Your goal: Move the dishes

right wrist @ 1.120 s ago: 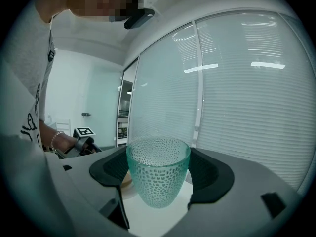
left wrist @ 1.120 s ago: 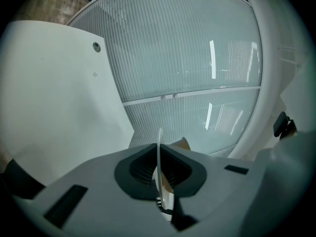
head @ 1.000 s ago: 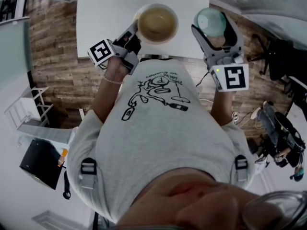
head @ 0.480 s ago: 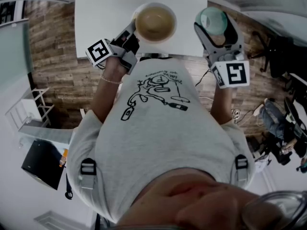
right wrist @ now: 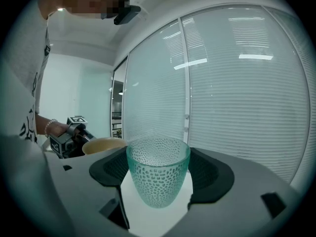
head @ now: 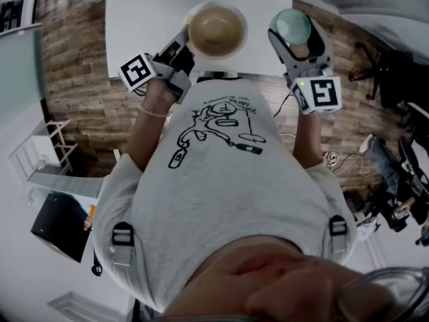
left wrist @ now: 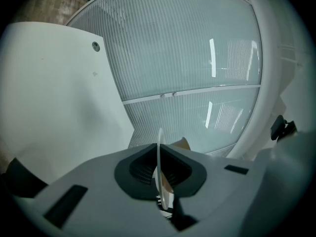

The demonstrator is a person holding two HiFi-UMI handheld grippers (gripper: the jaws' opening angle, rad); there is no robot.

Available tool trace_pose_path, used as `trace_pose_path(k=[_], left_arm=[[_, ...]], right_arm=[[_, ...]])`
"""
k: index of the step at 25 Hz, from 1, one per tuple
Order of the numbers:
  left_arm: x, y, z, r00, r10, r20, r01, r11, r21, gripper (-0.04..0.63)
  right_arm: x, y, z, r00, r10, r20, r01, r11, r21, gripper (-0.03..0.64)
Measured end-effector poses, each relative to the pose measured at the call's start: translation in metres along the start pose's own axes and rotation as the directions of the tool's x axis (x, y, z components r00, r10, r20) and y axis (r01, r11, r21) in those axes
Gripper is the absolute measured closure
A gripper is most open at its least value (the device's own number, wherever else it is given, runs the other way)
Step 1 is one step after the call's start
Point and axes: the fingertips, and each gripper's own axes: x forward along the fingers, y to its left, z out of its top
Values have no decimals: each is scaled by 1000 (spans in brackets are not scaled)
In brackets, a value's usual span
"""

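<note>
Pinching the bowl [head: 216, 32] by its thin rim, your left gripper [head: 186, 44] could have tipped it; your right gripper [head: 297, 36] squeezed the glass [right wrist: 158, 177], which might have slipped.

You wear a light grey short-sleeved T-shirt [head: 221, 180] with a black line cartoon [head: 216, 129] printed on the chest. Grey straps [head: 123, 237] with dark buckles lie over both shoulders, and a thin bracelet [head: 155, 113] circles your left wrist. Your left gripper [head: 185, 40] and right gripper [head: 293, 33] are pale grey shells with black ribbed pads inside the fingers [right wrist: 213, 174]. Each carries a white cube [head: 139, 71] with black square markers, and a small green light [head: 303, 84] glows beside the right one.
</note>
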Motion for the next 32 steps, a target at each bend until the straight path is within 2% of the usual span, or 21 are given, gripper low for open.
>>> trace_pose_path(k=[12,22,32], left_arm=[[-2,1,-1,1000,8,3,-8,1000,2,583],[-4,6,-3,1000,18,12,-18,1000,-1,583],[-6,2,-6,1000,12,20,-12,1000,-4,583]], right_arm=[[13,-7,-73,999,-8,-32,8,1000,15,241],[21,-15,-150,996,-28,-80,36,995,98,241],[25,-19,-205,990,-36,-135,49,995,90,241]])
